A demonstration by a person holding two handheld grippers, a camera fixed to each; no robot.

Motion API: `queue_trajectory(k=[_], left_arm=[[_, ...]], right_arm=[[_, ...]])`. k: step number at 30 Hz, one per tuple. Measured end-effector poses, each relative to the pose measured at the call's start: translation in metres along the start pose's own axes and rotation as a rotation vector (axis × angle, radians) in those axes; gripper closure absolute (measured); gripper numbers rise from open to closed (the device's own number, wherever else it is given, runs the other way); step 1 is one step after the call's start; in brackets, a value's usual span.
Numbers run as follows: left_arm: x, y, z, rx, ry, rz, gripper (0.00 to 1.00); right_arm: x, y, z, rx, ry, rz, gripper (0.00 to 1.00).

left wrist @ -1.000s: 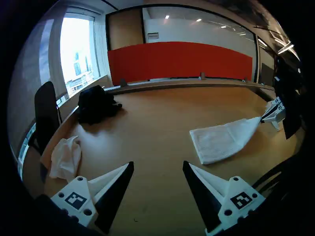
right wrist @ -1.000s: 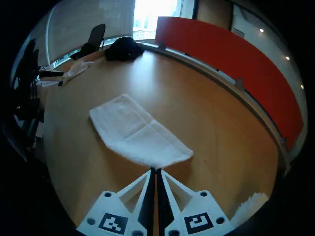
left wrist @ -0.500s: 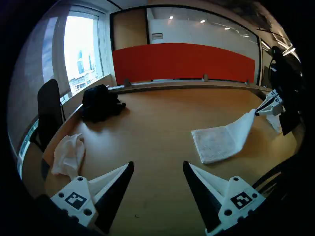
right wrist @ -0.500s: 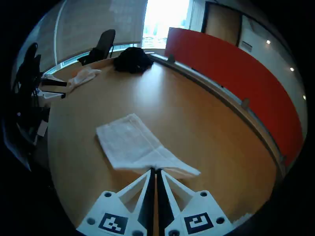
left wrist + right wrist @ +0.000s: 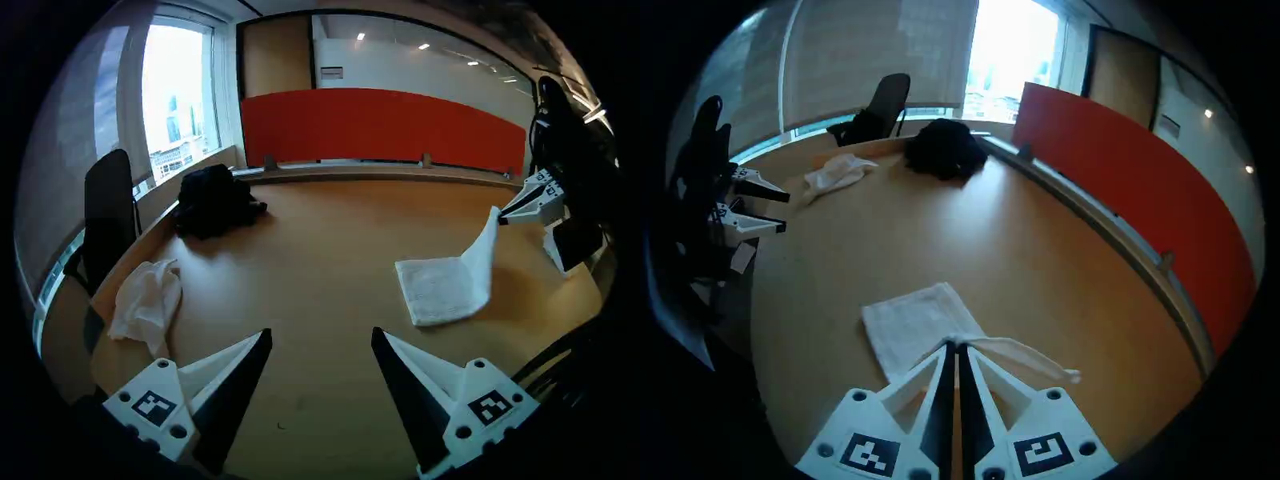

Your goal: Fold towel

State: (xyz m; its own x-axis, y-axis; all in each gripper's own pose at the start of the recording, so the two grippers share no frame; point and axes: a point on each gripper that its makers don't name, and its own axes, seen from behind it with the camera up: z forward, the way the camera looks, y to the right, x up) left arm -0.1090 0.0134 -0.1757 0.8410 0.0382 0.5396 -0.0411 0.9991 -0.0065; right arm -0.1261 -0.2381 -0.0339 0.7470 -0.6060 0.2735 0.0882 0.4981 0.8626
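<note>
On the desk (image 5: 320, 240) the white towel (image 5: 438, 290) is lying partly flat, one end standing raised in the right tool (image 5: 958, 352), which is pinching it tight. That end wants carrying level across the flat part, edges matching. The left tool (image 5: 320, 330) is hanging wide and empty.

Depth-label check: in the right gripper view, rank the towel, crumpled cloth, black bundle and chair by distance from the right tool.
1. White folded towel, pinched in the right tool.
2. Crumpled white cloth, far left, and black fabric bundle, far centre: too close to call.
3. Black chair, beyond the table.
</note>
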Motion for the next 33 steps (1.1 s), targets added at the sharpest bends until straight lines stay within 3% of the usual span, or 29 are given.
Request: queue_trajectory(k=[9, 24, 33], left_arm=[[-0.004, -0.006, -0.004, 0.013, -0.008, -0.011, 0.08], [-0.013, -0.024, -0.015, 0.062, -0.02, -0.033, 0.08], [-0.019, -0.035, -0.019, 0.088, -0.028, -0.05, 0.08]], right_arm=[[0.007, -0.008, 0.015, 0.036, -0.01, -0.035, 0.97], [0.004, -0.061, 0.076, 0.2, -0.069, -0.119, 0.97], [-0.011, -0.073, 0.096, 0.229, -0.113, -0.121, 0.97]])
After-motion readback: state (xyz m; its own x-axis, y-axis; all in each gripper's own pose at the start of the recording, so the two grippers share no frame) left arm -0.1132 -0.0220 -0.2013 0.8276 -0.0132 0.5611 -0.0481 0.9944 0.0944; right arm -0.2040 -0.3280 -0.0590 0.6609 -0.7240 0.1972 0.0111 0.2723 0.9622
